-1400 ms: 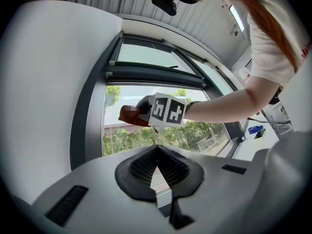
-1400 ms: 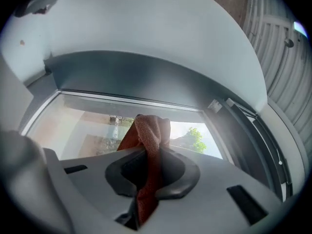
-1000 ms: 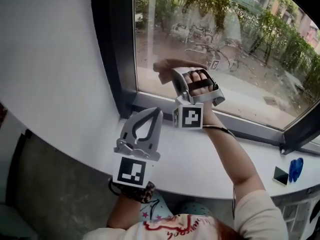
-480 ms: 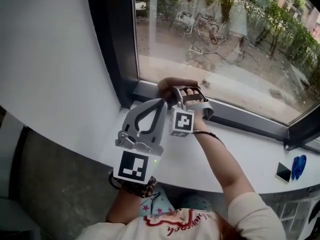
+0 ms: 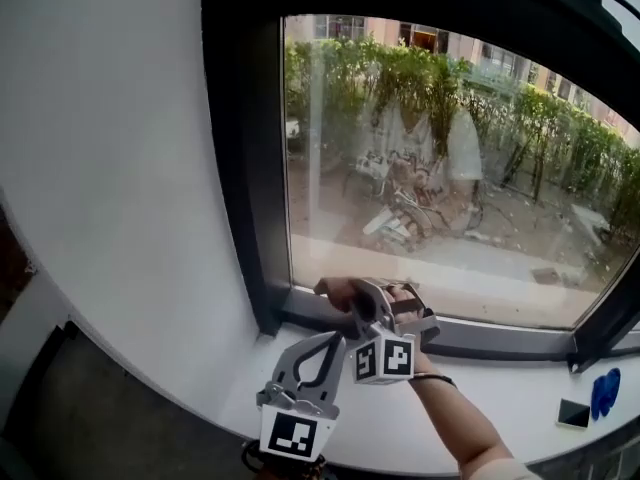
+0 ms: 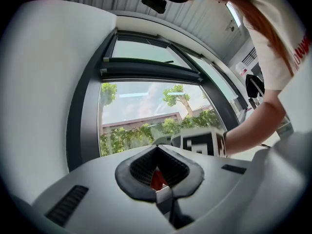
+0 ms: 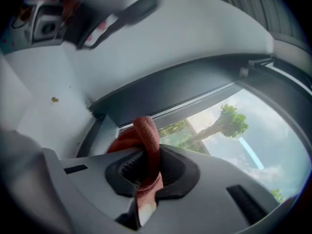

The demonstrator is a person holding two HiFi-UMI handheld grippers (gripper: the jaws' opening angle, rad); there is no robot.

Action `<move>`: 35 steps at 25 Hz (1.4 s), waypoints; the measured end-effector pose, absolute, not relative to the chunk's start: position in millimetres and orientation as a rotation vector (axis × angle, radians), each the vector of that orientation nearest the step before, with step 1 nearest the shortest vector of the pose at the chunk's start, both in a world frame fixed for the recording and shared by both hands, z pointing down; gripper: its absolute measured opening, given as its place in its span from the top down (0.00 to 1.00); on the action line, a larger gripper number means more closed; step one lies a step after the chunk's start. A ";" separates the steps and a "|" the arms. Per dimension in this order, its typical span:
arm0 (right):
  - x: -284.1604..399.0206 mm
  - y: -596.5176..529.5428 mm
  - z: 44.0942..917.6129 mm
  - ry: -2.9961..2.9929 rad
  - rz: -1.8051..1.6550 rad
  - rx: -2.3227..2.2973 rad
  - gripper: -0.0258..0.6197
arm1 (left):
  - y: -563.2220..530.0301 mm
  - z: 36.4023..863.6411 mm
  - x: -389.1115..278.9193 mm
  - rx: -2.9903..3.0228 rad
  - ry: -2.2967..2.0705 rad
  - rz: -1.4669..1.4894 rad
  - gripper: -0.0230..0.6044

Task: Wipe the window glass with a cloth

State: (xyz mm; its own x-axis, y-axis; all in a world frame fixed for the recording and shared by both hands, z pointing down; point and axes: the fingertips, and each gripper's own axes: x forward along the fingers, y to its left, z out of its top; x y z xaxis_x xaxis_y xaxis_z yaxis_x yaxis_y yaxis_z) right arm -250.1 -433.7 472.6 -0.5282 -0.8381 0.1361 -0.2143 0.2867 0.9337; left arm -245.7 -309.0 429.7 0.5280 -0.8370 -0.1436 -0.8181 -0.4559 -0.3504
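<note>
Pinching reddish cloth (image 7: 146, 135) in right gripper (image 7: 146, 175), low at bottom-left corner of window glass (image 5: 450, 168), against dark frame (image 5: 240, 168). Unwiped glass lies up and right of cloth, so stroke probably goes that way. Left gripper (image 6: 158, 179) pressed together, empty, lower over sill (image 5: 490, 408).

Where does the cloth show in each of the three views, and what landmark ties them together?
Head view: the cloth is bunched at the right gripper's tip, by the window frame's lower left corner.
Left gripper view: not surely in it; only a small red patch low between the jaws.
Right gripper view: the cloth is at centre, clamped between the jaws.
Shared landmark: the dark window frame.
</note>
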 end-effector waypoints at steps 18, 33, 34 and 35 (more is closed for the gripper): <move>-321.0 -444.6 72.6 -1.266 -1.990 1.144 0.88 | -278.0 389.2 -266.6 -2.317 1.377 0.053 0.93; -341.2 -482.7 70.2 -1.223 -1.910 1.294 0.90 | -264.1 391.6 -297.3 -2.287 1.436 0.074 0.93; -342.6 -483.0 77.1 -1.202 -1.916 1.262 0.90 | -264.2 392.6 -295.1 -2.292 1.432 0.070 0.93; -344.0 -483.7 86.9 -1.180 -1.920 1.225 0.90 | -264.1 393.2 -292.5 -2.296 1.426 0.067 0.93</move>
State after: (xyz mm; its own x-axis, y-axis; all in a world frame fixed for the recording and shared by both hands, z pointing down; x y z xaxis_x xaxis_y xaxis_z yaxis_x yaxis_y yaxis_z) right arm -344.0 -483.7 86.9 -0.4188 -0.8120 -0.4065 0.0042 -0.4494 0.8933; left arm -292.5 -264.1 393.2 0.4685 -0.8432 -0.2636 -0.8642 -0.3754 -0.3351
